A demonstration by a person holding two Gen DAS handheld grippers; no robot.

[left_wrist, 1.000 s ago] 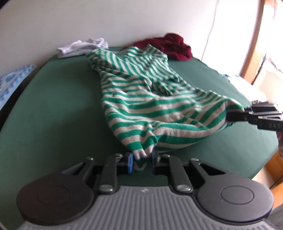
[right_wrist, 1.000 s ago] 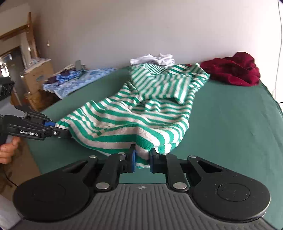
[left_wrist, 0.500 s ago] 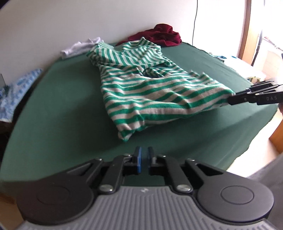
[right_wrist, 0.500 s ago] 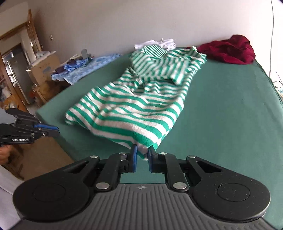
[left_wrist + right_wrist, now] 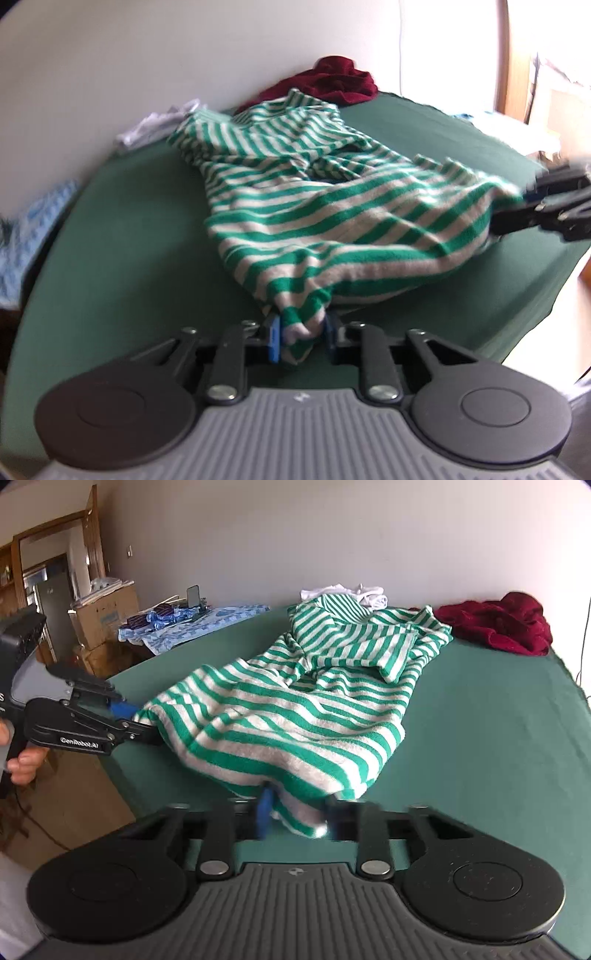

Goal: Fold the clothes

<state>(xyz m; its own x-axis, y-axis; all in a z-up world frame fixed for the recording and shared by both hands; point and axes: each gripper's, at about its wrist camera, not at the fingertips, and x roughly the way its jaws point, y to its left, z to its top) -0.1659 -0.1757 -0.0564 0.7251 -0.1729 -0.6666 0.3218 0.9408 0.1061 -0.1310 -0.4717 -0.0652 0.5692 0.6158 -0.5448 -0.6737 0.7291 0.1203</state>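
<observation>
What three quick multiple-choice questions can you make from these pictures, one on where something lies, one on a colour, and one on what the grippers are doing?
1. Where does the dark red garment lie?
A. At the far side of the green table, by the wall
B. On the floor
C. Under the striped garment

2. What colours are the stripes of the striped garment?
A. Blue and yellow
B. Green and white
C. Red and black

3. What are the left gripper and right gripper doing?
A. Both hang open
B. Each pinches the striped garment's near edge
C. Both hold a white cloth

Answers: 1 A, it sits beside the wall. 2 B, the bands show it. 3 B, cloth sits bunched between each pair of pads.
</observation>
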